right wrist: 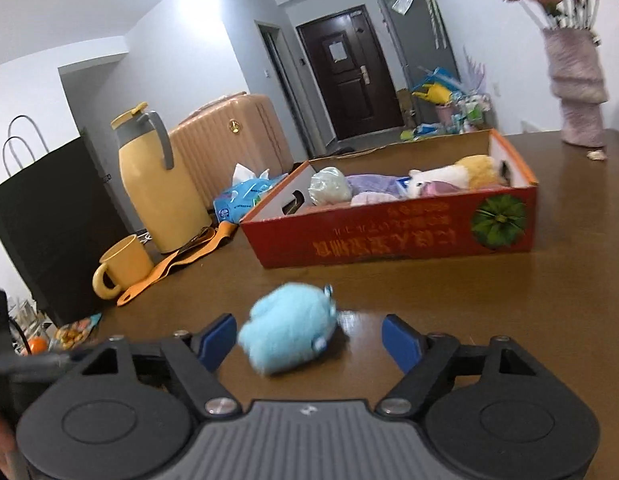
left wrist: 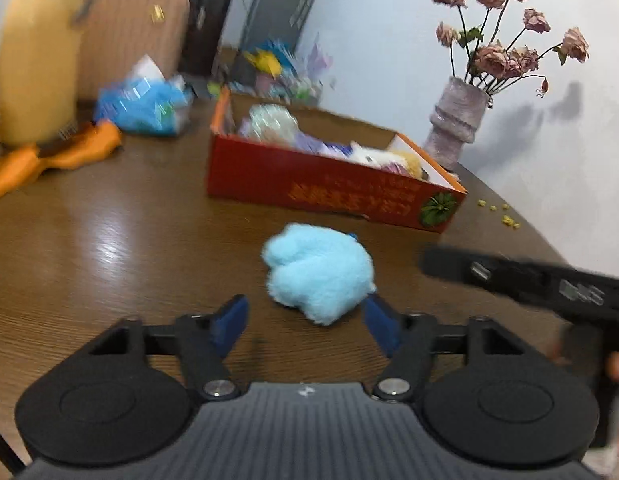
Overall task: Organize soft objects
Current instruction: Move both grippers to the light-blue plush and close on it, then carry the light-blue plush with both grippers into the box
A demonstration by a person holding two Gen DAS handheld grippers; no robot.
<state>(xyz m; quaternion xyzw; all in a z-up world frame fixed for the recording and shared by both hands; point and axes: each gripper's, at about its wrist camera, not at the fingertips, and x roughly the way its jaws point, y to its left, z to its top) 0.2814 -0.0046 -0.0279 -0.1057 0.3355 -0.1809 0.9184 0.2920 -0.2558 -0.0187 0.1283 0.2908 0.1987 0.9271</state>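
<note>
A light blue plush toy (left wrist: 319,272) lies on the brown table just in front of my left gripper (left wrist: 307,322), which is open with the toy's near edge between its blue fingertips. The toy also shows in the right wrist view (right wrist: 289,332), between the fingers of my open right gripper (right wrist: 311,338), nearer its left finger. A red cardboard box (left wrist: 329,188) behind the toy holds several soft toys; it also shows in the right wrist view (right wrist: 393,236). The right gripper's black body (left wrist: 549,284) reaches in from the right in the left wrist view.
A yellow thermos jug (right wrist: 157,184), a yellow mug (right wrist: 123,266), an orange strap (right wrist: 177,264), a blue tissue pack (right wrist: 239,200) and a black bag (right wrist: 57,224) stand at the left. A vase of dried roses (left wrist: 457,124) stands behind the box. A pink suitcase (right wrist: 229,136) is beyond the table.
</note>
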